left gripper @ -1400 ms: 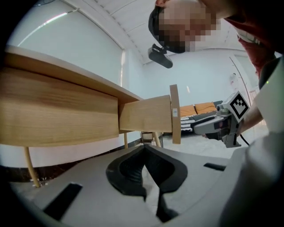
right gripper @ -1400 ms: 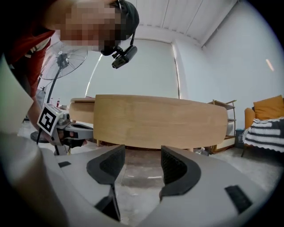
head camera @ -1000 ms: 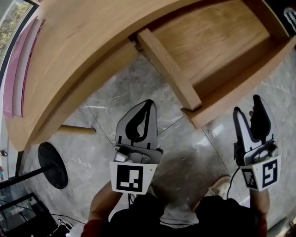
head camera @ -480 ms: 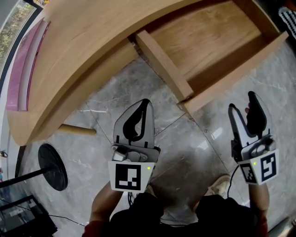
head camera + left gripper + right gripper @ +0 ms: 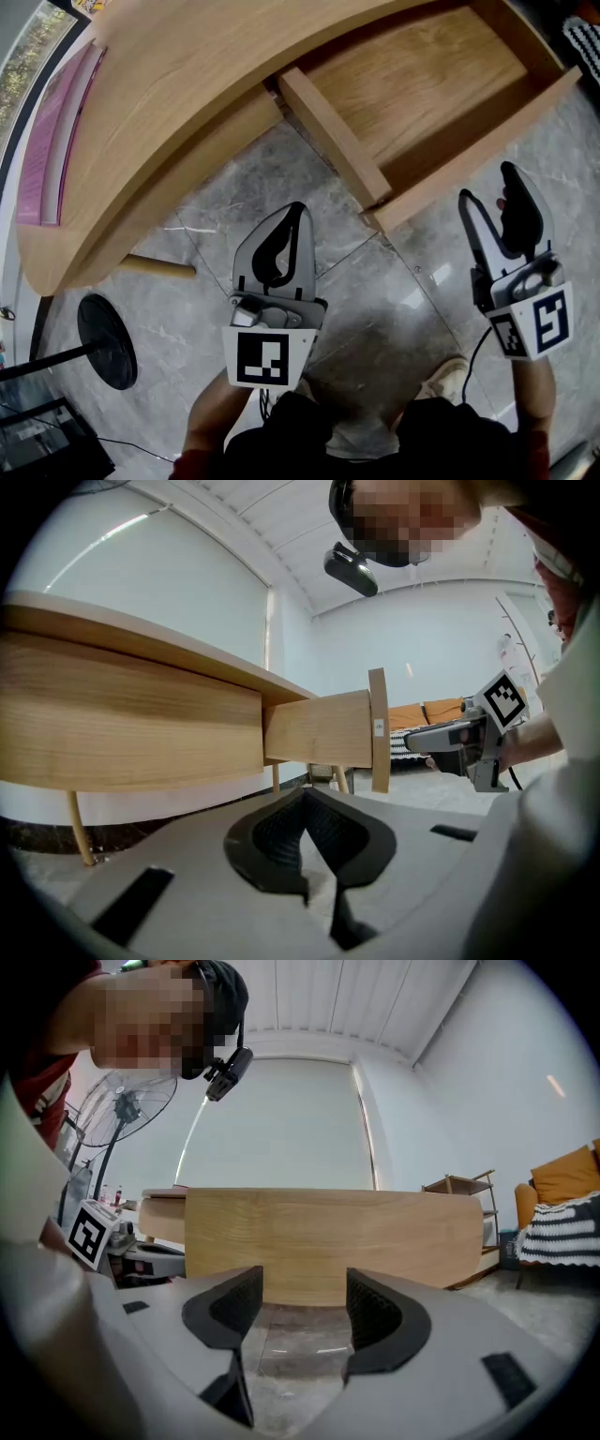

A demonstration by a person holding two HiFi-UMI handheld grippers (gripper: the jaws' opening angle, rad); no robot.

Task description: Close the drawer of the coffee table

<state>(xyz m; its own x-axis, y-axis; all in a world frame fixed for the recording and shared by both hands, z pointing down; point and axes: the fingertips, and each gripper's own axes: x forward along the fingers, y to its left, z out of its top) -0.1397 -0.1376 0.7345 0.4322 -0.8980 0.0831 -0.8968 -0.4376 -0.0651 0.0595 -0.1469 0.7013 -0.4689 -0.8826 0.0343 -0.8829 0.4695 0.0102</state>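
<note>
While the drawer (image 5: 422,84) stands pulled well out from under the coffee table's worktop (image 5: 187,75), no part of the closing is done. Its front panel (image 5: 328,1237) faces the right gripper (image 5: 487,187), which hovers near it without contact, fingers spread wide and empty. Left gripper (image 5: 298,214) hangs over the floor (image 5: 244,206), apart from the drawer's side, fingers pressed together on nothing. Remaining, in my judgement: set a gripper against the front panel and push the drawer fully home.
</note>
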